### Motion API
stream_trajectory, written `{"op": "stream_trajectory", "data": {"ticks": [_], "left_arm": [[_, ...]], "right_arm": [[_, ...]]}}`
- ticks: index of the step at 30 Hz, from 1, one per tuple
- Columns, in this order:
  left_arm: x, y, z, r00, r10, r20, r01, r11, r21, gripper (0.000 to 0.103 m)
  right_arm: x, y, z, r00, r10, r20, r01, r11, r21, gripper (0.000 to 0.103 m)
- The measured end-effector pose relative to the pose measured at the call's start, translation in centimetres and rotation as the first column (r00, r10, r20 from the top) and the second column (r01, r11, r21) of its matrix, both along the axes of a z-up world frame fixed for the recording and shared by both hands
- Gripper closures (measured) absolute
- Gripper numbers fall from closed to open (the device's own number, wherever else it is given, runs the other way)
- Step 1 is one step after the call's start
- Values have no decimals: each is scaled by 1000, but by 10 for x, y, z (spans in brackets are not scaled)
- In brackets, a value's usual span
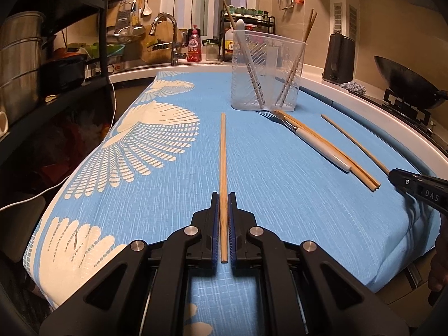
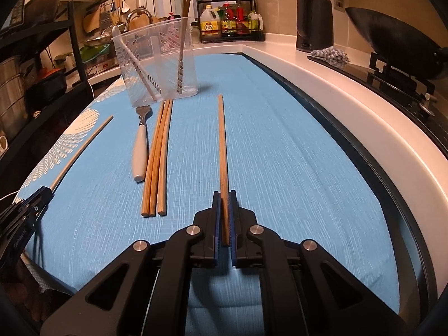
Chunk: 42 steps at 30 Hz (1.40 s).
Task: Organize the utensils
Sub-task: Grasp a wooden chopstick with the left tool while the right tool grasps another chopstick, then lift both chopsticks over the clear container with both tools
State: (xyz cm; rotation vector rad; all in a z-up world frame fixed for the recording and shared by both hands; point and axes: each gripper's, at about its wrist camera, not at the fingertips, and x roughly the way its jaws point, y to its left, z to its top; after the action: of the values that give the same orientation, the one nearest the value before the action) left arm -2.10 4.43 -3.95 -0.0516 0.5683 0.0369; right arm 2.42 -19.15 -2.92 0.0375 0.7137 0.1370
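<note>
Setting: a kitchen table (image 1: 280, 168) covered by a blue cloth (image 1: 173, 184) with a white fan pattern; a white counter runs along its far and right sides.

Left gripper (image 1: 223, 196): its jaws are clamped on a single wooden chopstick, called here the left chopstick (image 1: 223, 151), which runs straight forward from between the blue pads, its far tip low over the cloth.

Right gripper (image 2: 223, 194): its jaws are pressed together on another single wooden chopstick, the right chopstick (image 2: 221, 140), which also points forward along the table toward the holder.

Both grippers, seen from each other: the right gripper shows at the right edge of the left wrist view, the left gripper at the lower left edge of the right wrist view.

Holder (image 1: 267, 75): a clear plastic container standing upright on the cloth at the far end of the table. Inside it lean a white-handled utensil and several chopsticks, their tops sticking out above the rim.

Fork (image 2: 141, 142): a metal fork with a white handle, lying flat on the cloth between the two grippers, tines toward the holder and just short of its base.

Loose chopsticks (image 2: 158, 162): three wooden chopsticks lying side by side, just beside the fork on its right in the right wrist view, touching one another.

Background: a sink tap (image 1: 169, 36) and red bottle (image 1: 194, 45) behind the table, a rack of condiment bottles (image 2: 231, 22), a dark wok (image 2: 392, 44) on the stove at right, metal shelving (image 1: 56, 56) with pots at left.
</note>
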Motion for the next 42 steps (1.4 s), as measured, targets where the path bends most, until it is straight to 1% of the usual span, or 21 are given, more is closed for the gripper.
{"op": "stream_trajectory", "data": {"ticks": [2, 13, 29, 33, 37, 42], "left_arm": [[-1, -3, 0, 1000, -5, 4, 5, 1000, 14, 97], [-3, -5, -2, 1000, -4, 14, 3, 999, 33, 97], [-3, -4, -1, 1000, -1, 11, 1, 999, 32, 97], [-3, 0, 0, 1000, 2, 8, -2, 1000, 13, 97], [-6, -1, 5, 1000, 0, 21, 0, 1000, 14, 97], [-11, -1, 21, 997, -3, 72, 1, 1000, 20, 97]], "right_arm": [[0, 1, 0, 1000, 3, 0, -3, 1000, -7, 97], [2, 5, 0, 1000, 26, 7, -26, 999, -19, 96], [1, 8, 0, 999, 36, 12, -35, 999, -31, 97], [1, 7, 1, 999, 34, 4, -34, 999, -24, 97], [-4, 4, 12, 999, 36, 28, -35, 999, -17, 97], [-11, 1, 31, 997, 39, 71, -38, 999, -11, 97]]}}
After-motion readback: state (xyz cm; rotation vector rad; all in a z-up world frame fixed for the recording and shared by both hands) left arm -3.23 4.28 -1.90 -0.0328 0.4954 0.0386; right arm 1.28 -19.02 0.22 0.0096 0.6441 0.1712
